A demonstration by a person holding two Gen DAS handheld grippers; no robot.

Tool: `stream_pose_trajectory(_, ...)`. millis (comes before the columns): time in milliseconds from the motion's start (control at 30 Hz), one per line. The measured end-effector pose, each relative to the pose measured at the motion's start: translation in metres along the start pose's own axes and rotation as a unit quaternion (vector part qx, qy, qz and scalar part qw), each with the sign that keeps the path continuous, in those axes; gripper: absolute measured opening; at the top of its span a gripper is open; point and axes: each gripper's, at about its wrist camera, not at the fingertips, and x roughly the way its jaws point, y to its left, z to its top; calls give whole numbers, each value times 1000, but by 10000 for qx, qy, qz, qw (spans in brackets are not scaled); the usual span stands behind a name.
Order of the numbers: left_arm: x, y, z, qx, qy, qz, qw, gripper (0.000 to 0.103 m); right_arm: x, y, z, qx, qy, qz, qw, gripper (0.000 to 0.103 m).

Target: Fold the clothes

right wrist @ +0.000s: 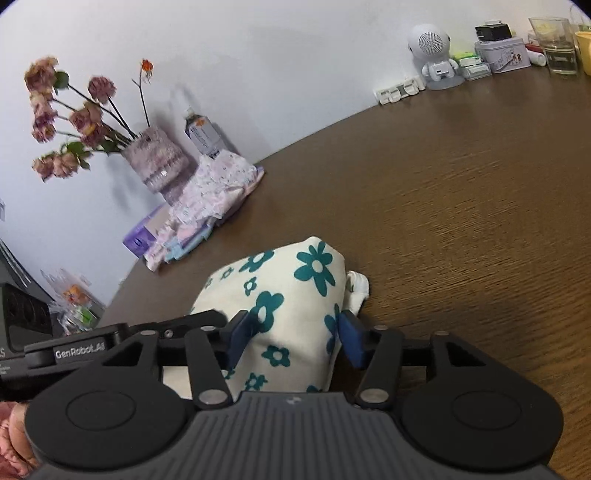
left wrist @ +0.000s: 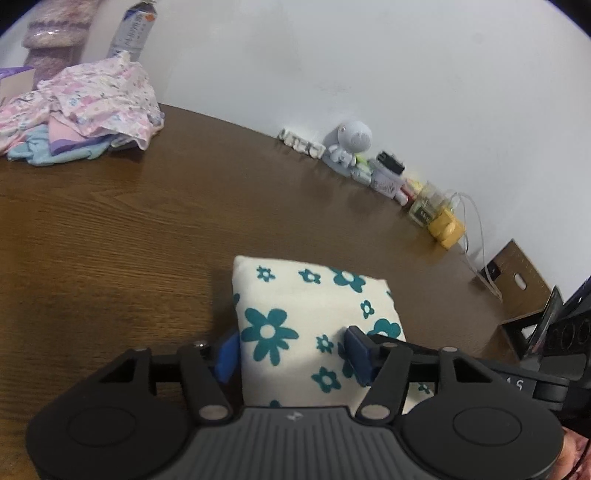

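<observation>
On the table [left wrist: 110, 229] | cream teal-flowered garment [left wrist: 310, 314] folded thick | both grippers pinching it

A brown wooden table [left wrist: 110, 229] stands against a white wall [left wrist: 369, 66]. Along its far edge at the right sit a small white robot-shaped speaker [right wrist: 432, 55], a printed tin [right wrist: 502, 55] with a black charger [right wrist: 493, 31] on top, a clear glass [right wrist: 557, 48] and a yellow container [left wrist: 447, 227]. At the far left stand a vase of dried roses [right wrist: 159, 162], a plastic bottle [right wrist: 203, 134] and a purple tissue box [right wrist: 144, 232].
</observation>
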Motion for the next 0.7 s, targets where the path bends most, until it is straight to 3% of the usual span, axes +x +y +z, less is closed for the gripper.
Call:
stream_pose_trajectory(267,-32,0,-15,-70,-125,-89,9999,60,-37,2,-17,33,-88,260,9996,56)
stream_pose_trajectory(400,-27,5,-19,-188,-59,-146,9997,58,-28,3,-24,52,39,213,9998,45)
stream_pose_trajectory(467,-36,5,-20,-227,-115,-191,9995,60,-32,1,-25,160,3,280,9995,45)
stream_pose_trajectory(600,-55,4,-29,-175,-201,-313,9992,62,-51,4,-33,204,-165,345,9991,54)
stream_pose_trajectory(700,-58,2,-38,-45,-151,-318,9994,62,-58,7,-42,217,-144,377,9990,54)
